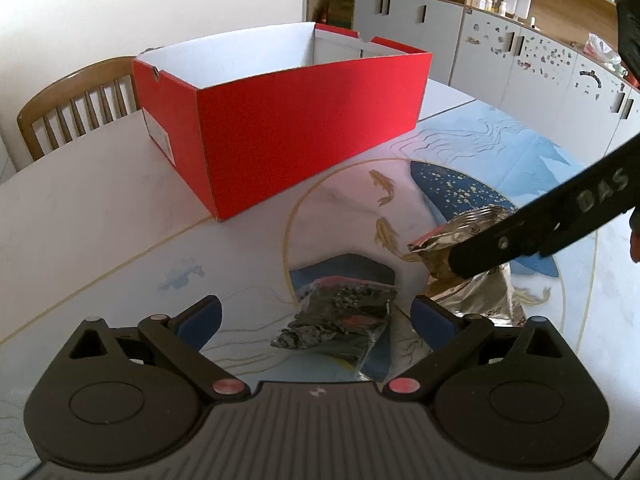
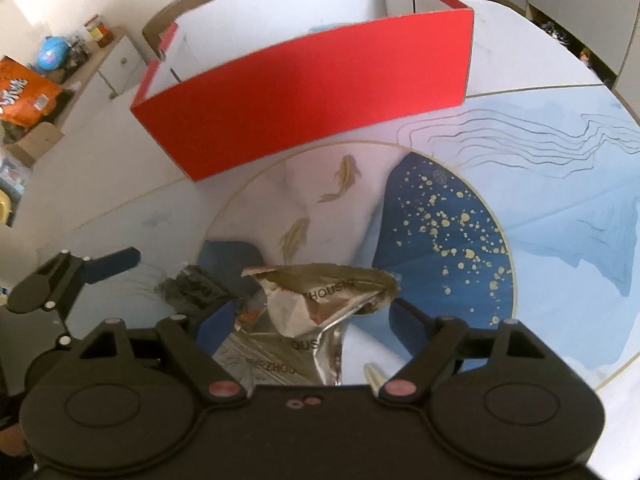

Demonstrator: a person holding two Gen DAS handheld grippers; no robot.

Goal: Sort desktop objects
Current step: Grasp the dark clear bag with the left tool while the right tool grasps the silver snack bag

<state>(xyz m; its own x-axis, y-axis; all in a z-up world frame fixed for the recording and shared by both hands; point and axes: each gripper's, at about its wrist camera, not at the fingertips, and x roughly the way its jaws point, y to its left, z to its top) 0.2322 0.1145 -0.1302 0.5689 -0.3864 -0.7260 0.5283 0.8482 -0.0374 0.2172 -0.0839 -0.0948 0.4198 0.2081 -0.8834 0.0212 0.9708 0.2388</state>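
My left gripper (image 1: 316, 322) has its tongs apart over a small clear bag of dark bits (image 1: 340, 320) on the table (image 1: 100, 216). My right gripper (image 2: 310, 322) has its tongs apart around a crumpled silver foil bag (image 2: 312, 304), just right of the dark one. The red box (image 1: 296, 128) sits far behind them.
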